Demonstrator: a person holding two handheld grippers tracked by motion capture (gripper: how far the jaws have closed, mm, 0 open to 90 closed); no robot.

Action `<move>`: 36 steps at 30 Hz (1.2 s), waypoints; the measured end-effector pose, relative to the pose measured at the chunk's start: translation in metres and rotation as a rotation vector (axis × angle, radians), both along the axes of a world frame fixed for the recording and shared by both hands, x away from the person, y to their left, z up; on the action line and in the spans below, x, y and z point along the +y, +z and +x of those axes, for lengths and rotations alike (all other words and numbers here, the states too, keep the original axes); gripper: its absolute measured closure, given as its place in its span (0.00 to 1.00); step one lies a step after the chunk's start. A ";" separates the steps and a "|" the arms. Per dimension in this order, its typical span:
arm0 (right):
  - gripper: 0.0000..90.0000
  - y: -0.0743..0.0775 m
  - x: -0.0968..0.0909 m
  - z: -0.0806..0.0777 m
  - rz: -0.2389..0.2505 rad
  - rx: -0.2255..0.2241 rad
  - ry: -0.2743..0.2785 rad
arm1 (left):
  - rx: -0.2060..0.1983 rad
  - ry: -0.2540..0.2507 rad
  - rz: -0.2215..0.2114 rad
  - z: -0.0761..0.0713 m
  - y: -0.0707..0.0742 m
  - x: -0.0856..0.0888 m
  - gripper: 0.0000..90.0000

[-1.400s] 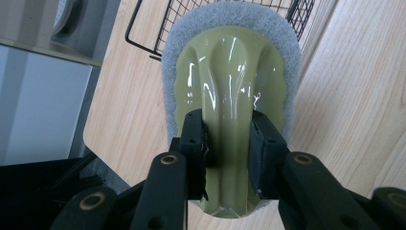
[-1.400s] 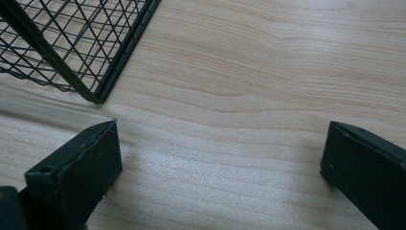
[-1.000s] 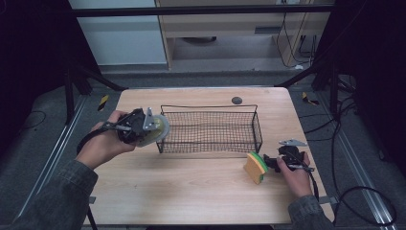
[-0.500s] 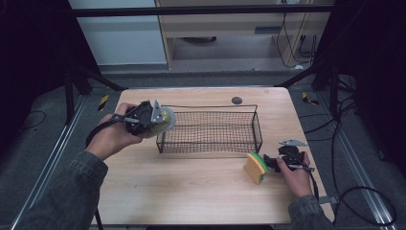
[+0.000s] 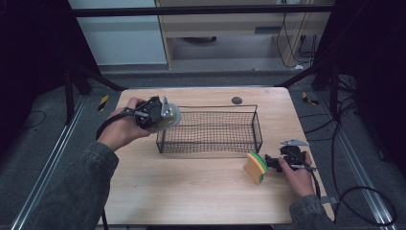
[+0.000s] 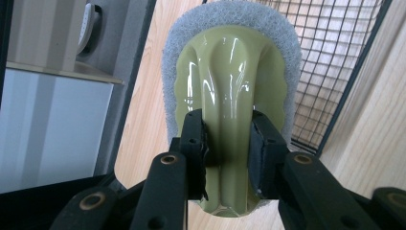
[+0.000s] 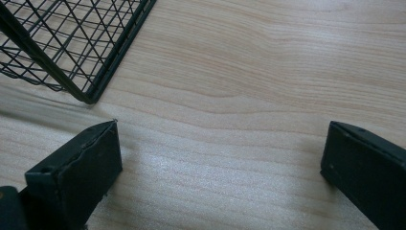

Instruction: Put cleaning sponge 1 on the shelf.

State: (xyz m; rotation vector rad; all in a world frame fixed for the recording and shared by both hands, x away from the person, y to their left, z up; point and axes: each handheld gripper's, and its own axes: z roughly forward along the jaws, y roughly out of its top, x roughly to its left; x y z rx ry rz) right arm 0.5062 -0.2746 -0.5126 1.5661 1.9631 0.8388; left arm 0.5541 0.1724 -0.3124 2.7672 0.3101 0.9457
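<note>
Since half a second ago, we see that the scrubber [image 5: 168, 116] has moved a little further toward the wire basket [image 5: 209, 129]; it is now held in the air just at the basket's left end, near the upper corner. One second ago it was lower and more to the left of the basket. This scrubber has a glossy pale green handle and a grey rough pad around it. In the left gripper view we see the left gripper [image 6: 226, 143] closed tightly on the green handle [image 6: 225, 110], with one black jaw on each side of its ridge, and the basket mesh is behind it at the right.

We see the left hand [image 5: 122, 130] raised above the wooden table [image 5: 191, 191], with the forearm in a dark green sleeve [image 5: 76, 191] coming from the bottom left.

At the right side nothing has changed. The right gripper [image 5: 269, 161] rests low near the table's right edge, just beside the yellow and green sponge [image 5: 256, 167] that stands on its edge. In the right gripper view its jaws are wide apart and hold nothing; between them we see bare wood, and a corner of the basket is at the upper left.
</note>
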 end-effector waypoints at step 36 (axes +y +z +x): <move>0.01 0.000 0.000 0.001 -0.006 -0.001 -0.001 | -0.006 -0.086 0.060 0.016 -0.027 -0.049 0.78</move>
